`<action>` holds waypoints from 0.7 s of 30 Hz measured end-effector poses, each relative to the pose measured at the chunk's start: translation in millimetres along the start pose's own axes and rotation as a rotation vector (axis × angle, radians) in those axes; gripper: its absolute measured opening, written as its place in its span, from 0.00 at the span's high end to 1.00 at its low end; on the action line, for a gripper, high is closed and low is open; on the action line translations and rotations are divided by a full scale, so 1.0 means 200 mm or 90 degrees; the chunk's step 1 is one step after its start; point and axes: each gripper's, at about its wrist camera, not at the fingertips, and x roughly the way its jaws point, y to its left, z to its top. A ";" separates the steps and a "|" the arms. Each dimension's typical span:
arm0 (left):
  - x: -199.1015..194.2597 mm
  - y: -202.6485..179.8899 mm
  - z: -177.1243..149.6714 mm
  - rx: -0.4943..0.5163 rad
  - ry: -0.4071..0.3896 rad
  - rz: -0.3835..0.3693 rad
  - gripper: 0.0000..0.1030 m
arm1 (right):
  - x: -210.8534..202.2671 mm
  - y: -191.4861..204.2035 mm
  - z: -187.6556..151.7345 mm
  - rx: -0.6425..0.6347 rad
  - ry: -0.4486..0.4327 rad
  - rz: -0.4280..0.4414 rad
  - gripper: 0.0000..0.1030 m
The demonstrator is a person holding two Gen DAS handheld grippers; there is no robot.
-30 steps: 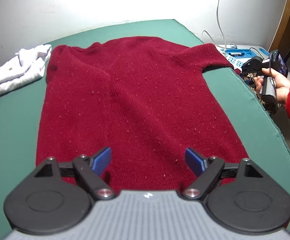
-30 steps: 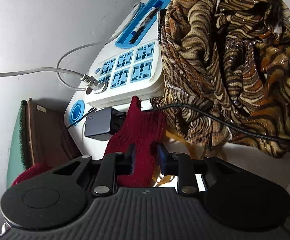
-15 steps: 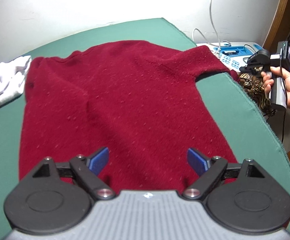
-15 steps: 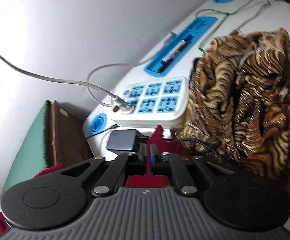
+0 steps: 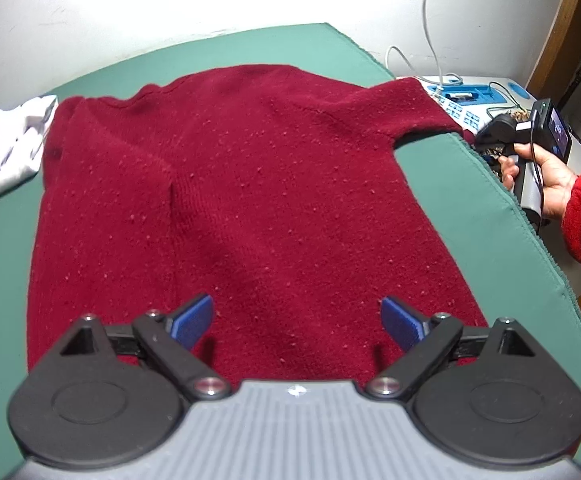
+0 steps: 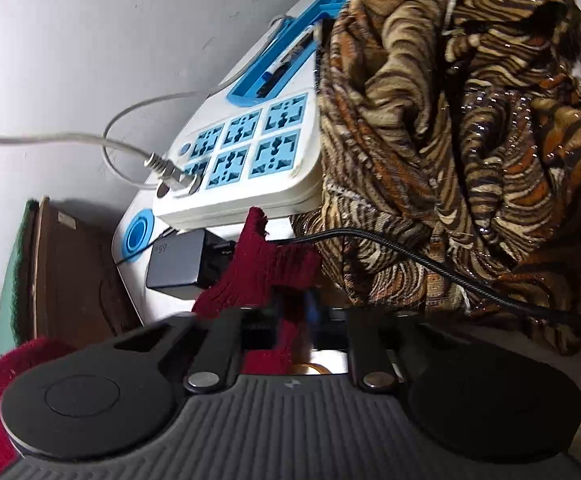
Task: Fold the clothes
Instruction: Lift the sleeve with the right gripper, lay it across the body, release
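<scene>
- Left wrist view: the dark red knitted sweater is seen spread flat on the green table cover, neckline toward the wall, hem toward the camera. Its left side looks folded inward along a lengthwise crease; its right sleeve is led off the table's right edge.
- The left gripper is held above the hem with its blue pads wide apart and nothing between them.
- A crumpled white garment is seen at the far left of the table, just beside the sweater's shoulder.
- At the right edge, the right gripper is held in a hand with a red sleeve, off the table near the hanging cuff.
- Right wrist view: the right gripper's fingers are drawn close together on the sweater's red cuff, which sticks up between them.
- Beyond it lie a white and blue power strip, a black charger and a tiger-striped cloth, with a black cable running just beside the cuff.
- As a judgement: the sleeve should be lifted clear of cable and charger, then carried across the body and laid flat, with the hem steadied if the knit drags.
</scene>
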 end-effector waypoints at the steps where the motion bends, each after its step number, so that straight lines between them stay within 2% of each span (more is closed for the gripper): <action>1: 0.00 0.00 0.00 -0.001 -0.001 0.000 0.11 | -0.02 0.01 0.00 -0.004 -0.007 0.013 0.95; 6: 0.02 -0.01 0.01 0.003 -0.002 -0.007 0.11 | -0.16 0.03 0.05 0.011 -0.044 0.092 0.96; 9: 0.03 -0.03 0.02 0.008 -0.005 -0.011 0.11 | -0.27 0.08 0.10 -0.018 -0.079 0.129 0.96; 11: 0.03 -0.01 0.03 0.001 -0.010 -0.006 0.10 | -0.36 0.12 0.14 -0.016 -0.097 0.176 0.96; 18: 0.02 0.05 0.10 -0.032 -0.027 0.020 0.10 | -0.83 0.36 0.26 -0.006 -0.185 0.451 0.96; 21: 0.02 0.08 0.13 -0.047 -0.035 0.031 0.09 | -1.02 0.48 0.28 -0.020 -0.200 0.559 0.96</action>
